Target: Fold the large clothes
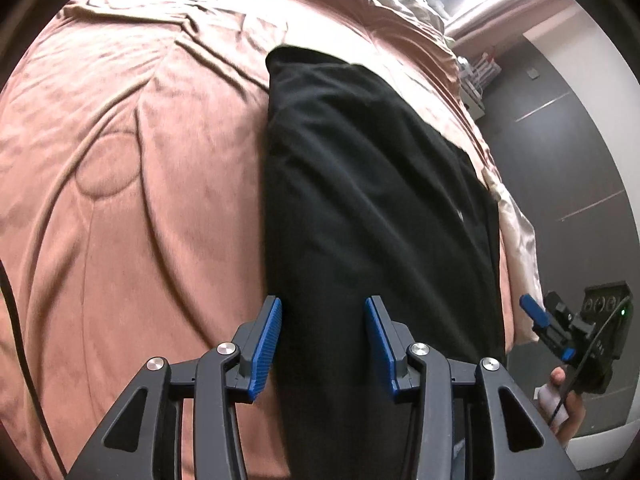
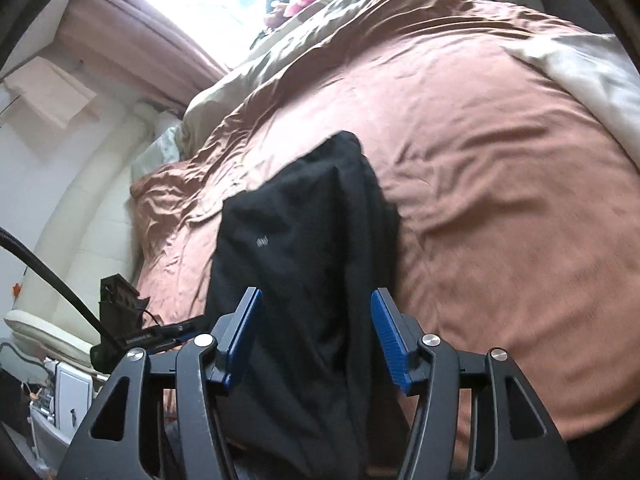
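Note:
A black garment (image 1: 360,184) lies folded lengthwise in a long strip on a pink bedspread (image 1: 140,160), near the bed's edge. My left gripper (image 1: 323,340) is open above the strip's near end, jaws apart and holding nothing. In the right wrist view the same garment (image 2: 304,232) runs away from me, with a small white logo showing. My right gripper (image 2: 316,332) is open above its near end, also empty. The right gripper also shows in the left wrist view (image 1: 560,328), held in a hand beyond the bed's edge.
The pink bedspread (image 2: 500,200) spreads wide to the right. A beige blanket (image 2: 320,12) and a pile of clothes lie at the head of the bed by a bright window. A white sheet (image 1: 516,236) hangs over the bed's edge above dark floor (image 1: 560,160).

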`<state>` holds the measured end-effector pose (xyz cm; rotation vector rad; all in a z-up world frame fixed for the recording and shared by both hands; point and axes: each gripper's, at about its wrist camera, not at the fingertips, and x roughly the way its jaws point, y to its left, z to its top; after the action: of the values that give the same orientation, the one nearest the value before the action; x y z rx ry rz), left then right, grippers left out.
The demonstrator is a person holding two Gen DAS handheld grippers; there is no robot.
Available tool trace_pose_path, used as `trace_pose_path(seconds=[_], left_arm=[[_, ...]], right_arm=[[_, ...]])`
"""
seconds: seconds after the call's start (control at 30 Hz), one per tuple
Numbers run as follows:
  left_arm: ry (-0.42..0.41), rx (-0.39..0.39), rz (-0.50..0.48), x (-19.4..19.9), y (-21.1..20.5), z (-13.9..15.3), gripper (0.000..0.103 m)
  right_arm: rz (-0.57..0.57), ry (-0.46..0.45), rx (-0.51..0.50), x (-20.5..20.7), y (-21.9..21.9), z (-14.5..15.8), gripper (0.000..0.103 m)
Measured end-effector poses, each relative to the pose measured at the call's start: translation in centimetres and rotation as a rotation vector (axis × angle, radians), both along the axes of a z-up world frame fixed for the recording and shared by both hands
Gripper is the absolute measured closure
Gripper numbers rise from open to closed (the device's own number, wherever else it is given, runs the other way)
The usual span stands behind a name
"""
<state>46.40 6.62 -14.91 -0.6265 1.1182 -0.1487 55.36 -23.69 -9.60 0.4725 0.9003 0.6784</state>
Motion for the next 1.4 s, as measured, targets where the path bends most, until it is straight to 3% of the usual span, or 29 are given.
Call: trace_pose_path(seconds=[0.17, 0.37, 0.53, 0.6, 0.63, 0.93, 1.1, 1.4], left_arm=[[-0.004, -0.010, 0.013, 2.2, 0.6, -0.3, 0.058], [-0.014, -0.029, 0.024, 3.4, 1.4, -0.9, 0.058], [-0.021, -0.022, 0.020, 3.9, 1.4, -0.9, 0.058], [-0.022, -0.008, 0.016, 4.1, 1.2, -0.6, 0.058], [-0.021, -0.003, 0.014, 4.1, 1.1, -0.6, 0.058], [-0.027, 0.038, -0.005, 6.0, 0.2, 0.6, 0.058], [-0.019, 0.091, -0.011, 9.0, -0.1, 0.5, 0.046], [0.019, 0.140, -0.014, 15.3, -0.7, -0.9, 0.035]], right_arm=[[0.016, 0.041, -0.012, 5.3, 2.5, -1.7, 0.049], [0.019, 0.058, -0.018, 8.8, 4.2, -2.6, 0.050], [0.029, 0.014, -0.039, 10.2, 5.6, -1.8, 0.074], [0.034, 0.004, -0.069, 10.6, 6.1, -1.6, 0.099], [0.026, 0.005, -0.073, 10.6, 6.0, -1.6, 0.103], [-0.046, 0.046, -0.036, 9.9, 3.3, -3.2, 0.103], [-0.056, 0.070, -0.043, 10.3, 3.3, -4.1, 0.103], [-0.046, 0.113, -0.044, 11.7, 2.8, -6.0, 0.103]])
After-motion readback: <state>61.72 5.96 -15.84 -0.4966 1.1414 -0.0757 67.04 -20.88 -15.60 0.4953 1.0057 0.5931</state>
